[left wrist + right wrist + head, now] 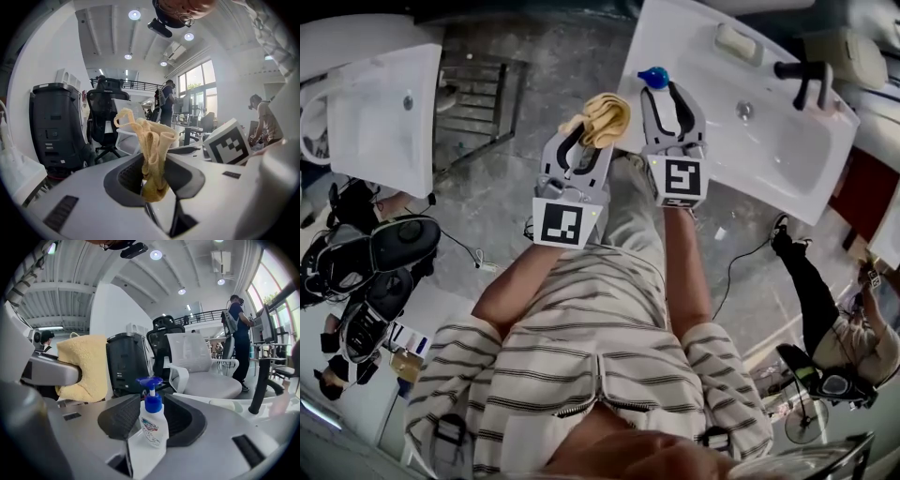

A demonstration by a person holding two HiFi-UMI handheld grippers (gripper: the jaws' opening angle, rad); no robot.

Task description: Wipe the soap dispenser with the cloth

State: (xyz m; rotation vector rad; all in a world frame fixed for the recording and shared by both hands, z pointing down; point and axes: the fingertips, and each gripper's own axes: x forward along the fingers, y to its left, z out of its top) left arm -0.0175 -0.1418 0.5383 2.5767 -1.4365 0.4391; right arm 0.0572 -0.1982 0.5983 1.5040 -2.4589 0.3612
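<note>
You're pinching 1 cloth tight in your L gripper, bunched upright. Your R gripper is sitting w/ jaws apart round the 1 soap dispenser, pads not pressing. The bottle's standing upright, seemingly at the sink rim. It's lying just right of the cloth, so L is nearer and prob. needs to be swinging right.

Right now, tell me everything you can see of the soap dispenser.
The soap dispenser is a white plastic bottle with a blue pump head and collar and a blue-and-red label. It stands upright at the near corner of the white sink, between the open jaws of the right gripper, which do not visibly press it.
</note>
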